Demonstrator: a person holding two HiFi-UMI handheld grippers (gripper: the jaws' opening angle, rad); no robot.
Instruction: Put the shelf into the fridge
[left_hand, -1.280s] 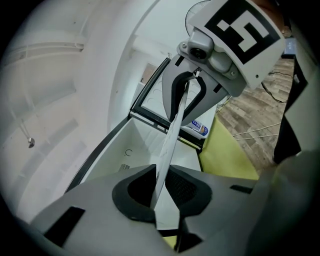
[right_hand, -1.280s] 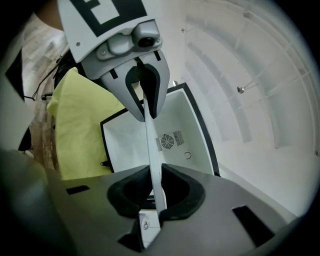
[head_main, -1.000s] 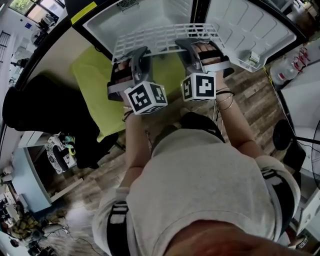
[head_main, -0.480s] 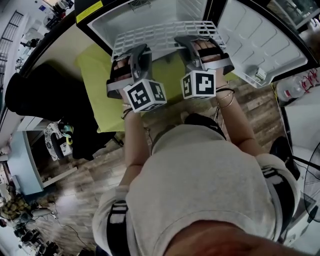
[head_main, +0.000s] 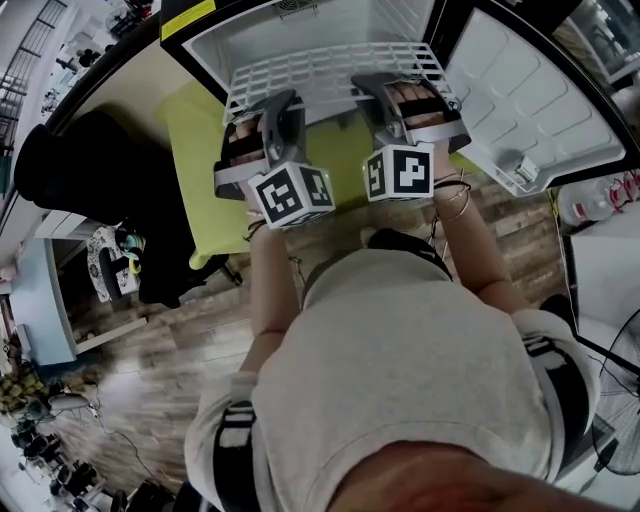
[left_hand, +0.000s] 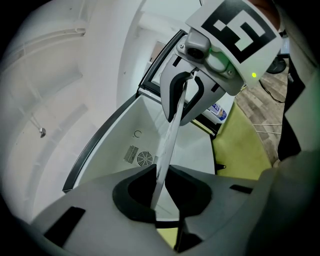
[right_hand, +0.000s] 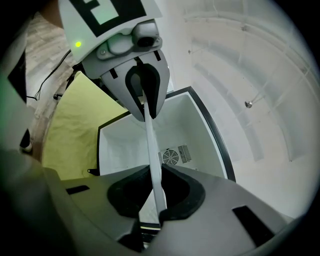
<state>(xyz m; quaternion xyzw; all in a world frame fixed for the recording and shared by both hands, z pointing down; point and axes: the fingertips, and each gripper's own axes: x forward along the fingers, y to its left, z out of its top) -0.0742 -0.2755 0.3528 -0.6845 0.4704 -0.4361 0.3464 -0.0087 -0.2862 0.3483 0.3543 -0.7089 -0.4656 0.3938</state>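
Shelf (head_main: 330, 70), stiff light-looking wire grid, sits pinched at its near rim by left gripper (head_main: 281, 102) and right gripper (head_main: 384, 90); thin edge may slip.

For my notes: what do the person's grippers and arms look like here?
The left gripper and right gripper are grey plastic with dark curved pads, each with a white cube of black square markers and a green light. The person wears a pale short-sleeved shirt with striped black-and-white cuffs, and thin bracelets on the right wrist.
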